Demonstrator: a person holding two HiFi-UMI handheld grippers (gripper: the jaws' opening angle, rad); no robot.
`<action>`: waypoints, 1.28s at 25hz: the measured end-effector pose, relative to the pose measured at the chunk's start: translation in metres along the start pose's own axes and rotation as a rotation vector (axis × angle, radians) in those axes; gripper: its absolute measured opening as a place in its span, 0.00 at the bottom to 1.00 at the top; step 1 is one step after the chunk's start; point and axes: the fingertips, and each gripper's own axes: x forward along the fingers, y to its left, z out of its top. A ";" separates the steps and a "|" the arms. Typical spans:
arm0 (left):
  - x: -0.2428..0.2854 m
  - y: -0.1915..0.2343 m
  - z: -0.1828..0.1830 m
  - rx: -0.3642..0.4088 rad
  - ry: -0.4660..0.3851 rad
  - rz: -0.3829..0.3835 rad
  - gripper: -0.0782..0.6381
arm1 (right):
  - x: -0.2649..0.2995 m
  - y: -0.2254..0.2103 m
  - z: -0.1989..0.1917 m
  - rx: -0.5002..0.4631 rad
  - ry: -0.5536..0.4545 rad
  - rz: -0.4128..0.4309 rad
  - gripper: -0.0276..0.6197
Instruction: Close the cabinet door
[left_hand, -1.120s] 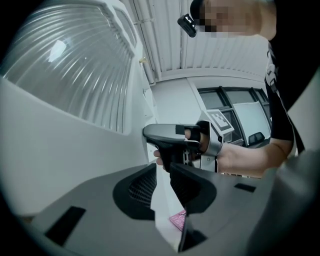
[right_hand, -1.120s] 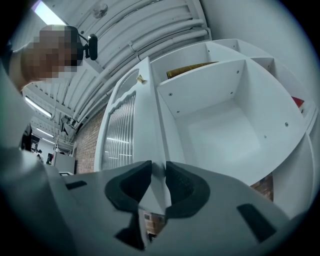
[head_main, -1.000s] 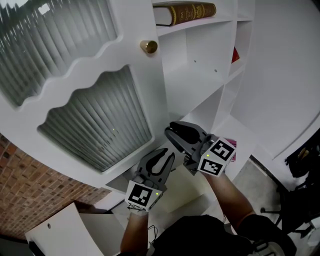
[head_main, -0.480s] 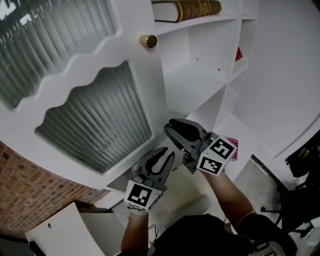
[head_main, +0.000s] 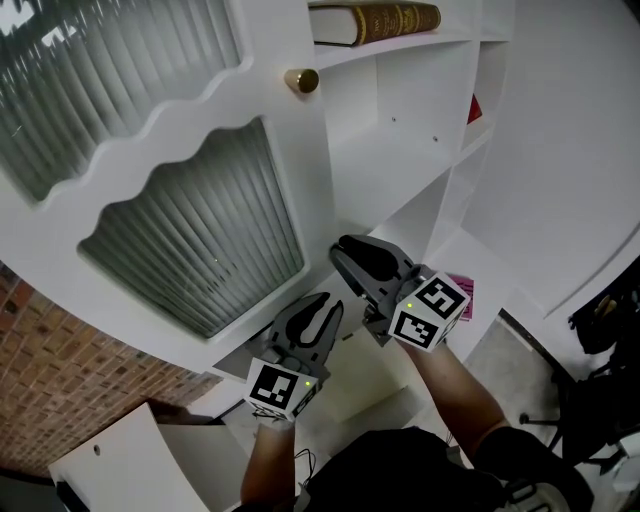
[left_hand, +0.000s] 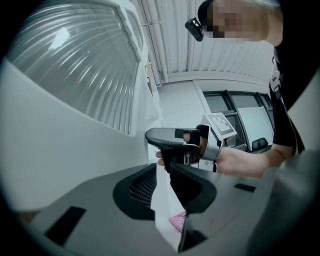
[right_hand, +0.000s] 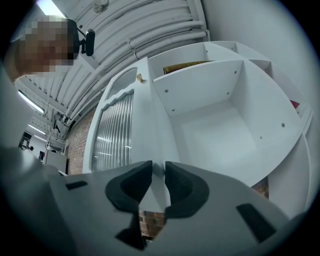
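Observation:
The white cabinet door (head_main: 270, 110) with ribbed glass panes and a brass knob (head_main: 302, 80) stands swung open at the left of the open shelves. My right gripper (head_main: 345, 255) reaches up to the door's lower free corner. In the right gripper view the door's edge (right_hand: 156, 125) runs down into the narrow gap of the right gripper (right_hand: 159, 175), which is shut on it. My left gripper (head_main: 320, 305) hangs just below and left, under the door's bottom edge. The left gripper (left_hand: 162, 195) is open, and the white edge only shows through its gap.
A brown book (head_main: 385, 20) lies on the top shelf and a pink item (head_main: 462, 295) sits on a lower shelf. A red object (head_main: 470, 108) shows in the right compartment. A brick wall (head_main: 60, 370) lies at the lower left.

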 end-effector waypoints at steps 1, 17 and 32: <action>-0.002 0.000 0.000 -0.003 0.001 0.004 0.23 | -0.001 0.000 -0.001 -0.006 0.002 -0.008 0.18; -0.032 -0.020 -0.004 -0.064 0.009 -0.016 0.21 | -0.043 0.022 -0.016 -0.043 0.053 -0.131 0.16; -0.094 -0.054 -0.022 -0.150 0.019 -0.058 0.12 | -0.106 0.086 -0.062 -0.067 0.151 -0.247 0.10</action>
